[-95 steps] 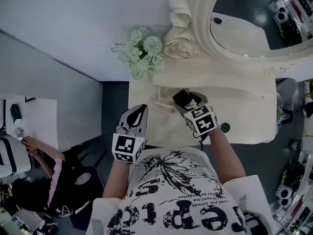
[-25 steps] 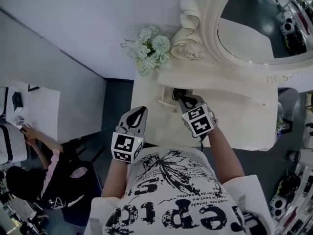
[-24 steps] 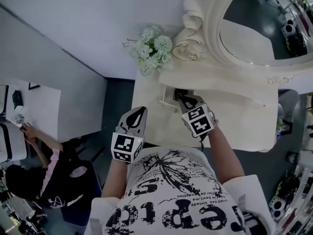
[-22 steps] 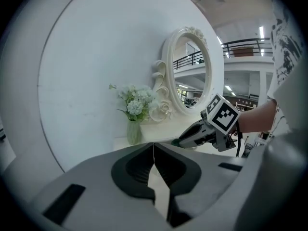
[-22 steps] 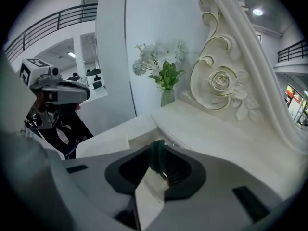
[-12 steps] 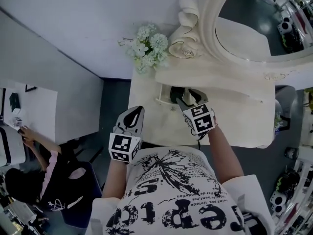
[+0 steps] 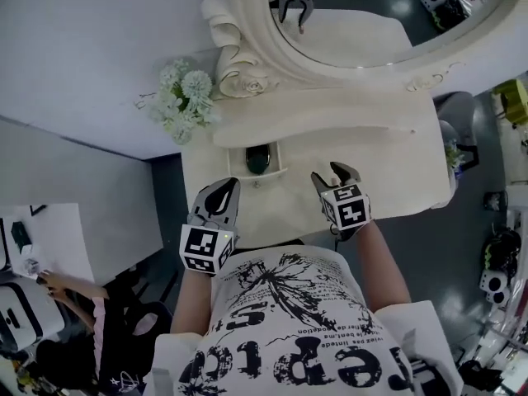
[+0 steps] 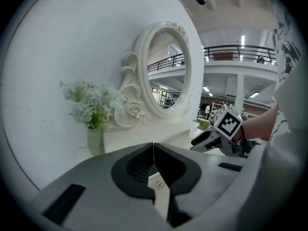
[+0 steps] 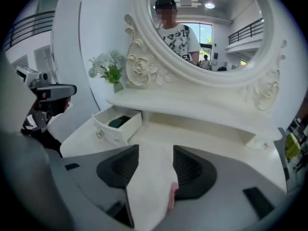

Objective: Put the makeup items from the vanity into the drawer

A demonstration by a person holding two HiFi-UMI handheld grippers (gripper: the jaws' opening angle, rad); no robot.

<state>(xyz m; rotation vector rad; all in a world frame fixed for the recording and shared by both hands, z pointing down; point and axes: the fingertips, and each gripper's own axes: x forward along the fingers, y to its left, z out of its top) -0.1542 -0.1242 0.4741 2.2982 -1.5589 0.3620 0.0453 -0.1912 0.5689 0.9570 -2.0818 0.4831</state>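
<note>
Though spread wide, grips nothing with the jaws of the right gripper (image 9: 155,150); shows only bare counter (image 9: 226,143) through the gap. Hangs over the middle of the counter, well to the right of the open drawer (image 9: 111,131) and clear of its pulled-out front, probably to avoid knocking it.

Down inside that drawer, below the rim: a dark, rounded makeup item (image 9: 119,121), apparently resting on the drawer floor. Cannot tell what kind of item from these views. Sits where the task wants it, touched by neither gripper.

As for the left gripper (image 8: 153,146), pressed fully together at the jaws, with nothing pinched between. Held low at the near edge of the counter, just in front of the drawer and a little to its left, apart from it. Judged a waiting posture, kept out of the other gripper's way, though also well placed to nudge the drawer front inward.

Can find no other makeup on the counter or on the shelf (image 7: 330,126) under the mirror (image 7: 363,23). At the back left corner, only flowers (image 7: 180,97) in a vase, clear of the working area. Judged close to finished, with perhaps only shutting the drawer left; worth pushing squarely on the front to keep it from jamming.
</note>
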